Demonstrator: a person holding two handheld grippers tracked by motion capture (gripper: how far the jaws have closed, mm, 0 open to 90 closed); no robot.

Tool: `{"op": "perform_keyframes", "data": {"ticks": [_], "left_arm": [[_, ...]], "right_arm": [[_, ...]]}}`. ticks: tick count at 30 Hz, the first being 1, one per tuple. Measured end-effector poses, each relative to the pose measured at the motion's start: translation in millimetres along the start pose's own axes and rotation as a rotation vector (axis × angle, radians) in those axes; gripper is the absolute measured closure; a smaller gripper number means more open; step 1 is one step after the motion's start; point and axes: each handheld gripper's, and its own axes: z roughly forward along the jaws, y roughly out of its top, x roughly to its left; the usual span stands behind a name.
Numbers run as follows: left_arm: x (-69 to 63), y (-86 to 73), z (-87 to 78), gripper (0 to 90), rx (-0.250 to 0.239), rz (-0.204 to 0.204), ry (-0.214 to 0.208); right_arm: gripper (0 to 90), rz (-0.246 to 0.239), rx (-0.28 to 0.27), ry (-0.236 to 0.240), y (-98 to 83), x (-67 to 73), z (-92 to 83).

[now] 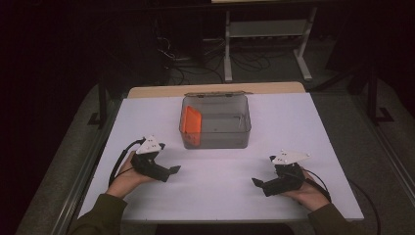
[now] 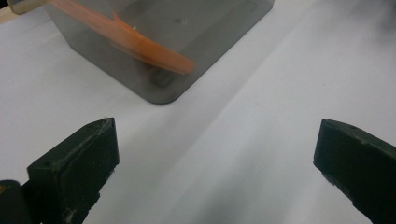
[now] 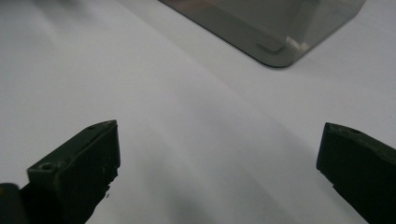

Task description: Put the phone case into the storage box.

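Note:
A smoky see-through plastic box (image 1: 216, 139) stands at the middle back of the white table (image 1: 293, 117). Inside it an orange flat piece (image 1: 191, 121) leans against the left wall. My left gripper (image 1: 172, 170) rests at the front left, held by a hand, jaws wide apart with nothing between them. In the left gripper view the box corner (image 2: 161, 88) and the orange piece (image 2: 140, 44) lie ahead. My right gripper (image 1: 255, 182) rests at the front right, also open and empty. The right gripper view has the box's other corner (image 3: 275, 53) ahead.
Bare white tabletop stretches between the two grippers and in front of the box. A wooden edge (image 1: 215, 89) runs behind the white sheet. Beyond the table, a white metal stand (image 1: 266, 44) and cables lie on the dark floor.

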Motion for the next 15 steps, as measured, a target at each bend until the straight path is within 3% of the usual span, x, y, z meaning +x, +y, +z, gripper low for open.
{"op": "perform_keyframes", "data": {"ticks": [15], "left_arm": [[-13.7,-20.9,-0.4,0.0,-0.010,-0.001,0.014]], "right_arm": [[0.0,-0.001,0.000,-0.002,-0.1,-0.1,0.0]]}}
